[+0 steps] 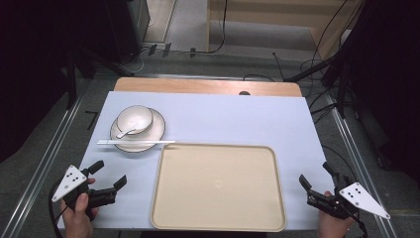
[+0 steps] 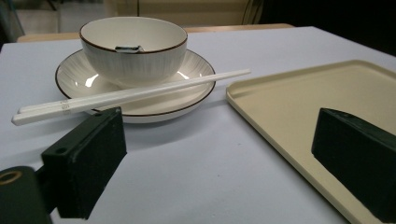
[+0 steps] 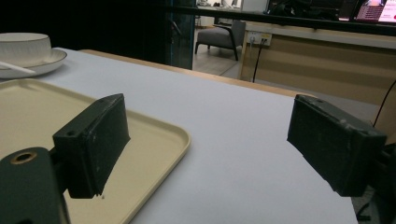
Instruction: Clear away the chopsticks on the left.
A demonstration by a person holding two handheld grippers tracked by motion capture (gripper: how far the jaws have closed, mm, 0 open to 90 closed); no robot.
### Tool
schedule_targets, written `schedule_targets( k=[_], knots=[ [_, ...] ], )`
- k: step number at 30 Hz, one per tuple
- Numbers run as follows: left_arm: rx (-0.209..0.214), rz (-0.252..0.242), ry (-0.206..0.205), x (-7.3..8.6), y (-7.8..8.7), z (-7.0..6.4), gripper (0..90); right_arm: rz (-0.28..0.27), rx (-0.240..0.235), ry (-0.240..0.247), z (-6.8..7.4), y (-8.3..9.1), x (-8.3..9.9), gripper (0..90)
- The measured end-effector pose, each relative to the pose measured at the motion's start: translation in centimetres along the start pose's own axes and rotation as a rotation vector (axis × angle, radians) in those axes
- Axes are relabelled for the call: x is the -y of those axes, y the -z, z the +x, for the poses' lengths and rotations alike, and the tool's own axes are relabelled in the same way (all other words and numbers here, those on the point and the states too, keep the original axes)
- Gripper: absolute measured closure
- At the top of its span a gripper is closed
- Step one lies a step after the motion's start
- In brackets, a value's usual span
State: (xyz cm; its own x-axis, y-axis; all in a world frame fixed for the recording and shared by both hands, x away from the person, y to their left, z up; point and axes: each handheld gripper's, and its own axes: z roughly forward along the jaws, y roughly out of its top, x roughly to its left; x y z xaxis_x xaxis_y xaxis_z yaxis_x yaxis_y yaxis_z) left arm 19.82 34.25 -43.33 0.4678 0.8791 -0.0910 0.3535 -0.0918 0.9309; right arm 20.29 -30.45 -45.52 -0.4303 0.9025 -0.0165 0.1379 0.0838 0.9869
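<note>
Both jaws apart, nothing held; chopsticks lie across plate rim beside tray; I'd bring left hand-held gripper in low, pinching both sticks mid-length

Glossy ceramic bowl and plate, smooth plastic chopsticks, matt plastic tray.
</note>
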Motion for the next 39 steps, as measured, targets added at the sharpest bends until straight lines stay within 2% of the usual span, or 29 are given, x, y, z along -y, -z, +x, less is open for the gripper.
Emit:
schedule_targets(
  k=[3,4,5,8,9,10,11,12,13,14,16,17,18,19,21,22,23,24,25,26,28,29,33,39],
  knots=[
    [0.022,-0.013,0.000,-0.4,0.0,-0.4,4.4,0.005,0.004,-0.002,0.1,0.2,-0.1,13.0],
    [0.013,-0.015,0.007,-0.7,0.0,-0.6,5.7,0.003,0.008,0.000,0.1,0.2,-0.1,13.0],
    [0.016,-0.020,0.018,-0.9,-0.1,-0.8,14.3,-0.001,0.011,-0.013,0.1,0.3,-0.1,13.0],
    [0.015,-0.003,0.016,-1.3,-0.6,-1.3,16.2,0.000,0.001,-0.022,0.1,0.4,-0.1,13.0],
    [0.020,-0.005,0.024,-1.5,-0.7,-1.3,30.9,0.005,-0.011,-0.017,0.2,0.4,-0.2,13.1],
    [0.032,-0.009,0.028,-1.6,-0.7,-1.3,37.5,0.011,-0.012,-0.015,0.2,0.4,-0.3,13.0],
    [0.064,-0.006,0.049,-2.0,-0.8,-1.4,41.5,0.013,-0.005,-0.021,0.3,0.4,-0.4,13.0],
    [0.064,-0.006,0.049,-2.0,-0.8,-1.4,46.4,0.013,-0.005,-0.021,0.3,0.4,-0.4,13.0],
    [0.095,0.008,0.062,-2.3,-1.0,-1.3,46.4,0.009,-0.006,-0.028,0.3,0.3,-0.5,13.0],
    [0.122,0.028,0.060,-2.8,-1.3,-1.3,55.8,0.011,-0.013,-0.038,0.4,0.3,-0.5,13.0],
    [0.129,0.059,0.039,-3.3,-1.8,-1.5,64.0,0.014,-0.026,-0.035,0.6,0.2,-0.5,13.0],
    [0.129,0.059,0.039,-3.3,-1.8,-1.5,66.9,0.014,-0.026,-0.035,0.6,0.2,-0.5,13.0],
    [0.134,0.077,0.029,-3.6,-2.2,-1.6,66.9,0.021,-0.037,-0.036,0.7,0.2,-0.4,13.1],
    [0.125,0.094,0.041,-3.9,-2.9,-1.5,71.5,0.032,-0.048,-0.033,0.9,0.1,-0.3,13.1],
    [0.132,0.098,0.056,-4.1,-3.4,-1.4,76.7,0.035,-0.057,-0.034,1.0,0.1,-0.3,13.0],
    [0.136,0.133,0.070,-4.4,-4.3,-1.2,80.3,0.037,-0.059,-0.035,1.1,0.1,-0.3,13.0],
    [0.145,0.147,0.069,-4.6,-4.8,-1.1,84.1,0.032,-0.060,-0.032,1.1,0.1,-0.3,13.0],
    [0.145,0.147,0.069,-4.6,-4.8,-1.1,87.3,0.032,-0.060,-0.032,1.1,0.1,-0.3,13.0],
    [0.133,0.173,0.061,-4.9,-5.7,-1.1,87.3,0.034,-0.062,-0.037,1.1,0.1,-0.3,13.0],
    [0.130,0.182,0.060,-5.0,-6.1,-1.1,90.0,0.033,-0.058,-0.018,1.2,0.1,-0.3,13.0],
    [0.126,0.202,0.060,-5.3,-7.1,-1.2,90.0,0.033,-0.058,-0.016,1.2,0.1,-0.3,13.0],
    [0.104,0.218,0.046,-5.5,-7.8,-1.3,90.0,0.034,-0.057,-0.016,1.2,0.1,-0.3,13.0],
    [0.061,0.252,0.025,-5.9,-9.4,-1.6,90.0,0.033,-0.069,-0.032,1.2,0.2,-0.1,13.0],
    [0.001,0.314,0.011,-6.0,-12.0,-1.2,90.0,0.047,-0.096,-0.011,1.9,-0.1,-0.1,13.0]
  ],
)
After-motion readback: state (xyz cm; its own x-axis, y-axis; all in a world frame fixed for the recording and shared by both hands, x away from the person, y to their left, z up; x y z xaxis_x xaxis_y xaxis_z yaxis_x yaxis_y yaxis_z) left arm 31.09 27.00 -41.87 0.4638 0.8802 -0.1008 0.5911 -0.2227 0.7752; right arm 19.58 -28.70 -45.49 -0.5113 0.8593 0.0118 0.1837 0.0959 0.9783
